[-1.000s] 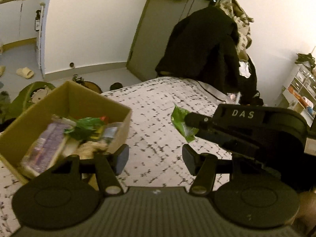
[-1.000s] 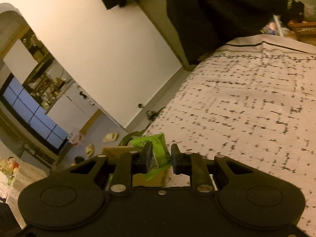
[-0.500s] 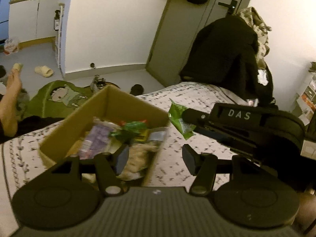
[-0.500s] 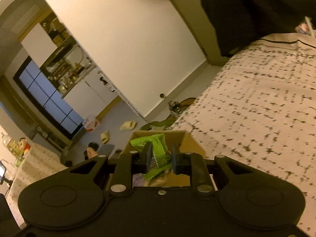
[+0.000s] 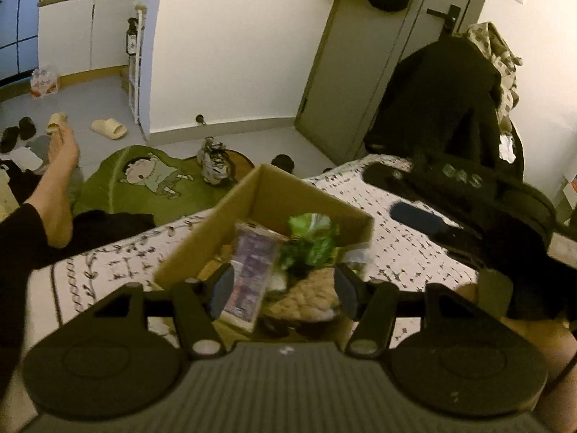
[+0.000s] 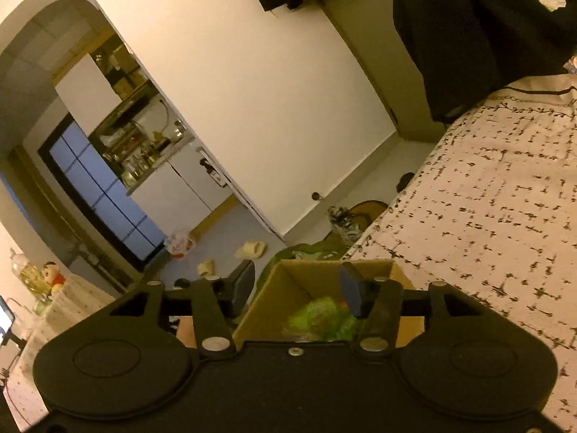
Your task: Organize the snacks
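Observation:
An open cardboard box [image 5: 274,195] stands on the patterned bed cover and holds several snack packs. A green snack packet [image 5: 312,240] lies on top of them, next to a purple pack [image 5: 249,270]. My left gripper [image 5: 283,287] is open and empty, just in front of the box. My right gripper [image 6: 297,290] is open and empty above the box [image 6: 288,281], with the green packet [image 6: 321,319] lying in the box below it. The right gripper also shows in the left wrist view [image 5: 425,222], to the right of the box.
The bed cover [image 6: 497,195] stretches to the right. The bed edge runs just left of the box. A green floor mat [image 5: 144,180], shoes and slippers lie on the floor. A person's bare leg [image 5: 54,195] is at the left. Dark coats [image 5: 443,108] hang behind.
My right gripper has opened over the box and let go of the green packet, which now lies in the box. Both grippers have swung left toward the box.

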`<control>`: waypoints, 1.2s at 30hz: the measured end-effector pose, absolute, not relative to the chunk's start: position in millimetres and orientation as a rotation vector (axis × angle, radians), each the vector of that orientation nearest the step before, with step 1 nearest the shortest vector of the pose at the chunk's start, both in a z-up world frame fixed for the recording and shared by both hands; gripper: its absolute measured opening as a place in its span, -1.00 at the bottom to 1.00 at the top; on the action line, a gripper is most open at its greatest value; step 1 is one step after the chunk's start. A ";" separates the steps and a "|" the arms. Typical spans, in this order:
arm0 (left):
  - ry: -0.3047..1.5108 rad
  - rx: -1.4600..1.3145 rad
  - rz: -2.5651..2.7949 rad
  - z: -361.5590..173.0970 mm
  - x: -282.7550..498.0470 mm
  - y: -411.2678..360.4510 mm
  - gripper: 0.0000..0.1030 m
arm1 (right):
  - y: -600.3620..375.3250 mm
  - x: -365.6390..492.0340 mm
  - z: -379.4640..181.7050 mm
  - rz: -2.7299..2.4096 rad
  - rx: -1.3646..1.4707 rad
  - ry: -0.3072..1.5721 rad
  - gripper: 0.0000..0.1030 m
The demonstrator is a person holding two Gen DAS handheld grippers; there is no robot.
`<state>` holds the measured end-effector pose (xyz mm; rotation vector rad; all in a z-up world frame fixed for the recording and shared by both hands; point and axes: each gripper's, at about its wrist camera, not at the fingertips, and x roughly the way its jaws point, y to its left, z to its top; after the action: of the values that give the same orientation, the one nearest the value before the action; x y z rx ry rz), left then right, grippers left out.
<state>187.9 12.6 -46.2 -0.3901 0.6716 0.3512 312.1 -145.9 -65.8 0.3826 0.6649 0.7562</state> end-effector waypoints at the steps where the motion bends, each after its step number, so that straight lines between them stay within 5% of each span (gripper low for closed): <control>1: 0.669 -0.387 0.356 -44.6 185.5 14.7 0.19 | -148.2 309.9 -63.5 0.753 0.384 0.668 0.03; 9: 0.677 -0.377 0.350 -31.4 170.2 21.2 0.30 | -153.2 279.1 -44.9 0.691 0.246 0.683 0.36; 12: 0.687 -0.365 0.334 -28.6 165.2 20.1 0.52 | -161.5 267.4 -35.3 0.650 0.202 0.670 0.42; 18: 0.688 -0.367 0.300 -22.3 154.2 16.1 0.65 | -186.5 238.4 -24.4 0.572 0.148 0.653 0.82; 36: 0.662 -0.286 0.242 -0.6 105.7 0.0 0.76 | -236.8 162.3 6.0 0.363 0.086 0.605 1.00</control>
<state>105.7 0.0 -0.6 -0.2858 0.6616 0.2424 162.3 -236.8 6.0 0.0858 0.6048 0.3628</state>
